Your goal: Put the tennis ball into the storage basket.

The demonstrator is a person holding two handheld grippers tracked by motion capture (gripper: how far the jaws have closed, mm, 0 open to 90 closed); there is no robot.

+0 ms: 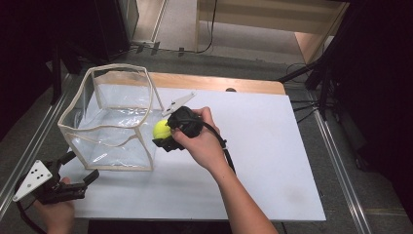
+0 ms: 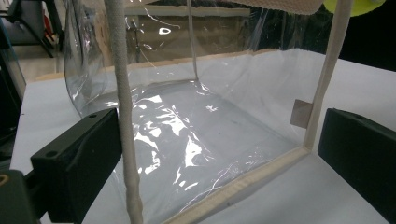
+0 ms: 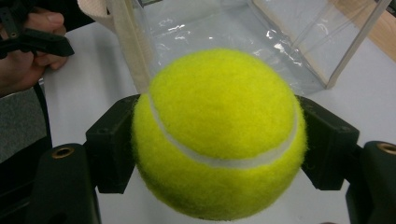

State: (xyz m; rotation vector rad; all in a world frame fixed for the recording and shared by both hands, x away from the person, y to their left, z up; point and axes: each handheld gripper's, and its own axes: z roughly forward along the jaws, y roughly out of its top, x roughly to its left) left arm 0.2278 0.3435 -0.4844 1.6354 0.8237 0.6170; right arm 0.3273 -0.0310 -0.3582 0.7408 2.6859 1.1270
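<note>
Fuzzy yellow tennis ball (image 3: 219, 135), white seam

Yellow tennis ball (image 1: 161, 129) clamped in hand-held gripper, touching clear bag's (image 1: 112, 122) corner edge.

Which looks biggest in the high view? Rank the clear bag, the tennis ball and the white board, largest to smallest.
1. White board, by far the widest.
2. Clear bag, standing on the board's left end.
3. Tennis ball, gripped in the right claw beside the bag.
The gaps are plain, so nearness to the camera does not alter the order.
</note>
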